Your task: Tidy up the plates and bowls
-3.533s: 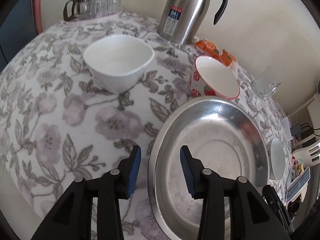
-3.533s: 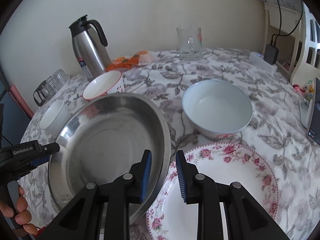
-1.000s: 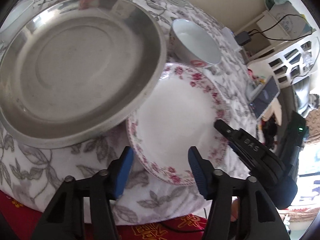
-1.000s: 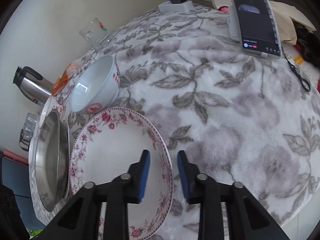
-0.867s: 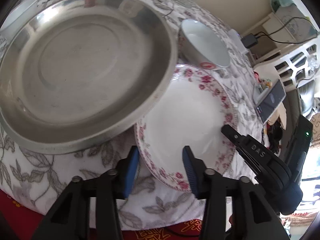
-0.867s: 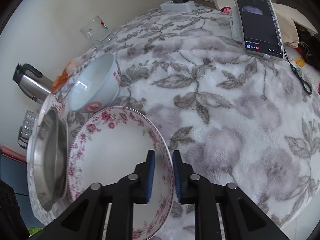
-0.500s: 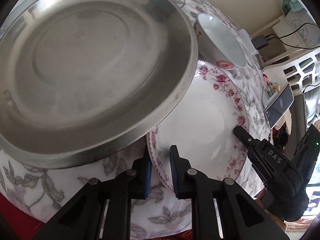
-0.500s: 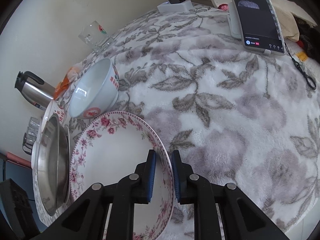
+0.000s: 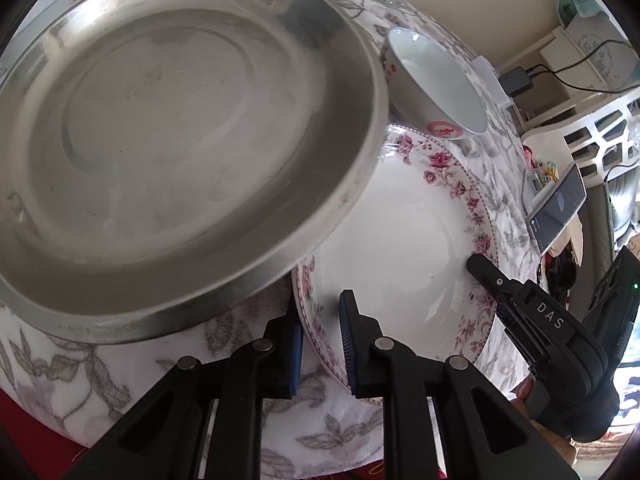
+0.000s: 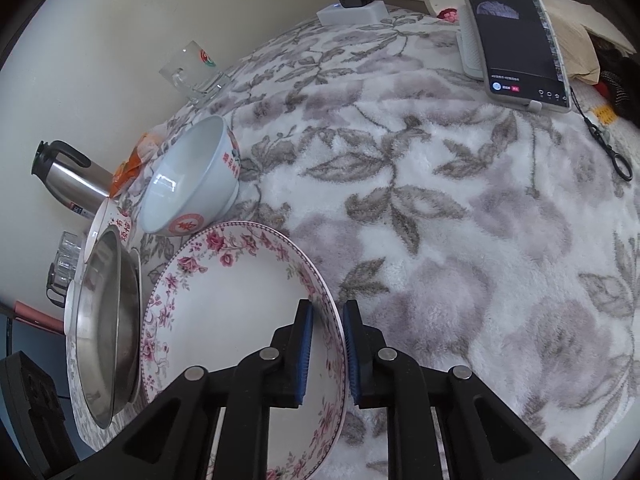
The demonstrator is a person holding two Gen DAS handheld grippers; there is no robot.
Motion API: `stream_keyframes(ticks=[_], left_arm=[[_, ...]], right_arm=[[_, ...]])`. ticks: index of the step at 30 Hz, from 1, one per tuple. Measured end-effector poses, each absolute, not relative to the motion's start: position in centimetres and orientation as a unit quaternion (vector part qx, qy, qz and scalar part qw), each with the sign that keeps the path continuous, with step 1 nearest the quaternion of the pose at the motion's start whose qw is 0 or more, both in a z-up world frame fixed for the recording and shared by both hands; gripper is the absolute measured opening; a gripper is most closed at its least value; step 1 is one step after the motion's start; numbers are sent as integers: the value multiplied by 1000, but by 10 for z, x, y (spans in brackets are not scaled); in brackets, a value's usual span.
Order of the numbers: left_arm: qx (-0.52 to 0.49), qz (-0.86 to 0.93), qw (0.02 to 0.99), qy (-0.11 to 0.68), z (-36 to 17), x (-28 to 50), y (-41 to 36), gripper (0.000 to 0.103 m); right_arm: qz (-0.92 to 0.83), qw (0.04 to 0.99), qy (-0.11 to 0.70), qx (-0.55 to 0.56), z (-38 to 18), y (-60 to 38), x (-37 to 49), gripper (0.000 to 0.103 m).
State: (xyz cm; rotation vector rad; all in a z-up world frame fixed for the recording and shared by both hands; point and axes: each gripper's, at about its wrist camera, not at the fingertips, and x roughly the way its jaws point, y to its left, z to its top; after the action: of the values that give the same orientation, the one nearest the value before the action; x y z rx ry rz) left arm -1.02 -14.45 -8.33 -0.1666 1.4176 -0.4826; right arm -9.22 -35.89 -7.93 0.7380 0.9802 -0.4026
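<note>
The floral plate (image 9: 404,240), white with a border of pink roses, is gripped on opposite rims by both grippers. The left gripper (image 9: 320,334) is pinched on the near rim, one blue pad under the edge and one on the inner face. The right gripper (image 10: 325,344) is clamped on the far rim, its jaws having just been closing with the rim between them. In the left wrist view the letters "DAS" are read in white on the black finger (image 9: 536,312) of the right gripper.

The steel basin (image 9: 176,148) is seen beside the plate, its rim overlapping the plate's edge in the left wrist view. A white bowl (image 10: 194,182) stands just beyond the plate on the flower-patterned tabletop (image 10: 460,240); a red round seal with a Chinese character and a column of red characters are printed on its side, too small to be read. Behind it a second bowl (image 10: 114,222) with red characters is partly hidden by the basin. A steel thermos (image 10: 70,178) bears a small label, illegible. A glass mug (image 10: 192,68) carries a red-and-green emblem. A phone (image 10: 516,28) with a lit screen is propped at the tabletop's far edge.
</note>
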Motion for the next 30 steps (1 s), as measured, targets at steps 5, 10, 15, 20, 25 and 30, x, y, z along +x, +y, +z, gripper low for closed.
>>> stream_keyframes(ticks=[5,10,15,20,25,30], left_arm=[[-58,-234,736,633,-77,-14,-154,18],[-46,-253,734,629,-75,-19,-163,18],[-36,-272,732,623,-72,-25,-173,18],[-28,-288,734,614,-68,-29,-180,18],[-30,-299,739,603,-60,-30,-179,18],[-30,-314,751,580,-44,-32,-173,18]], right_arm=[[-196,802,451,340,-74,-361,-99,16],[-207,800,444,346,-71,-369,-110,16],[-220,801,435,347,-67,-376,-123,16],[-230,806,424,342,-59,-377,-132,16],[-233,815,408,338,-48,-377,-138,16],[-235,830,384,329,-34,-373,-143,16]])
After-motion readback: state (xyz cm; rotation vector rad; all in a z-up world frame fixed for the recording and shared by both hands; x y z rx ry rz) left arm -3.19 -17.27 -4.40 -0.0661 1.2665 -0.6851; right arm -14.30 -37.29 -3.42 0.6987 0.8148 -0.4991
